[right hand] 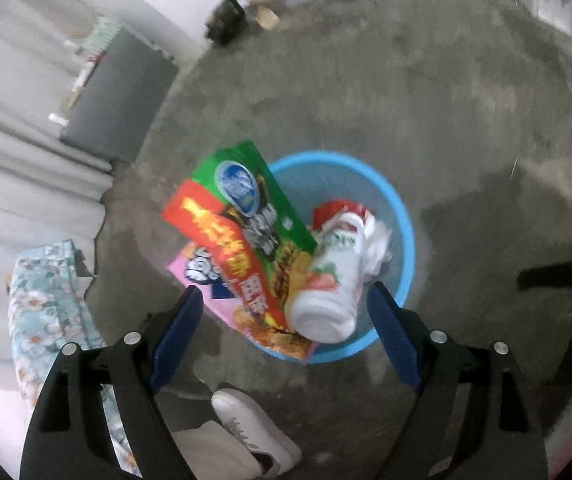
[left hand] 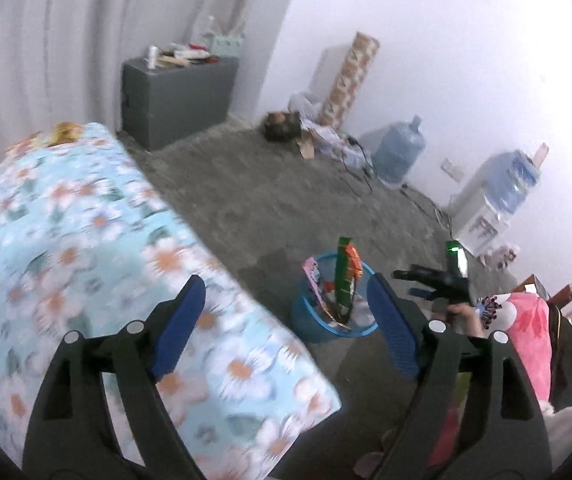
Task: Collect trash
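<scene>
On the grey concrete floor (right hand: 366, 80) beside the bed sits the blue trash basket (right hand: 404, 216), and it is packed. A green and red snack box (right hand: 245, 216) leans out over its left rim, a pink packet (right hand: 193, 270) is tucked under that, and a white bottle with a red cap (right hand: 334, 264) lies tilted inside against some crumpled white paper (right hand: 378, 240).

Right gripper (right hand: 286, 300) is directly above the basket, pointing steeply down, blue fingers (right hand: 177, 328) spread wide. The bottle and the box sit in the gap below, but the pads touch neither. Nothing held there.

A white shoe (right hand: 253, 428) shows at the bottom of the right wrist view, near the basket.

Over to the left wrist view: left gripper (left hand: 286, 292) stands wide too, nothing between its blue fingers (left hand: 392, 320). One finger is over the floral bedspread (left hand: 65, 240), the other over the floor. Ahead of it, the same basket (left hand: 310, 320) with the green box (left hand: 344, 276) standing up out of it, and just to its right the other black gripper (left hand: 438, 280) in a hand (left hand: 462, 314).

Against the far wall, a grey cabinet (left hand: 177, 100) and two blue water jugs (left hand: 400, 152), well apart from the basket.
</scene>
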A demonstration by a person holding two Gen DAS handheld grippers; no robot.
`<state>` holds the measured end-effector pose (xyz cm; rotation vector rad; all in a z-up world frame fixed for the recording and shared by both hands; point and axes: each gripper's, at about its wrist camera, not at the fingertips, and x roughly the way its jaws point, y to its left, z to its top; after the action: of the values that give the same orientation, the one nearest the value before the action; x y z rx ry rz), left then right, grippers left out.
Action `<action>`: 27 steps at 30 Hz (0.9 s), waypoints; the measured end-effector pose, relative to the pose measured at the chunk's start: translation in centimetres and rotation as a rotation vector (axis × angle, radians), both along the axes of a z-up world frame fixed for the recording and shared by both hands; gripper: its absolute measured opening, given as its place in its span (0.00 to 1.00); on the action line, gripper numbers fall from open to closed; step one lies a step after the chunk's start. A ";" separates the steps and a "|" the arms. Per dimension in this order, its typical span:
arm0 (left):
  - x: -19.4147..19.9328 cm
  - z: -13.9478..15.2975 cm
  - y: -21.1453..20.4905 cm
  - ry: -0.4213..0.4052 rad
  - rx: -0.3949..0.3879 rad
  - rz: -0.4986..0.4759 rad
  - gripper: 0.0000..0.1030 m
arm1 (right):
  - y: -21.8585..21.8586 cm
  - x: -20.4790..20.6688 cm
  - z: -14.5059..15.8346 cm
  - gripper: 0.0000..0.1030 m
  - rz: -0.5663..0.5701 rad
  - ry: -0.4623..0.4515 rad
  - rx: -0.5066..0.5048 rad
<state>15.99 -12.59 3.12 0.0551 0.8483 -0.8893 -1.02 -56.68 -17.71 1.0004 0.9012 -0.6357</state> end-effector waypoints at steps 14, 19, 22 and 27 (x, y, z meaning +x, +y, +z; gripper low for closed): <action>-4.9 3.4 11.4 -0.131 -0.022 0.319 0.91 | 17.6 0.5 20.7 0.93 0.295 -0.210 -0.441; -6.0 4.1 14.1 -0.194 0.049 0.531 0.91 | 25.9 0.5 25.1 0.94 0.374 -0.298 -0.610; -7.2 4.0 14.6 -0.271 0.112 0.604 0.91 | 30.0 1.0 25.9 0.94 0.421 -0.282 -0.714; -8.4 2.4 14.6 -0.281 0.214 0.631 0.91 | 35.8 1.2 24.3 0.94 0.516 -0.247 -0.789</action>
<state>7.59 2.06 5.56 0.0898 0.6348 -0.1891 0.22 -20.85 6.60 0.1142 0.5674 -0.3568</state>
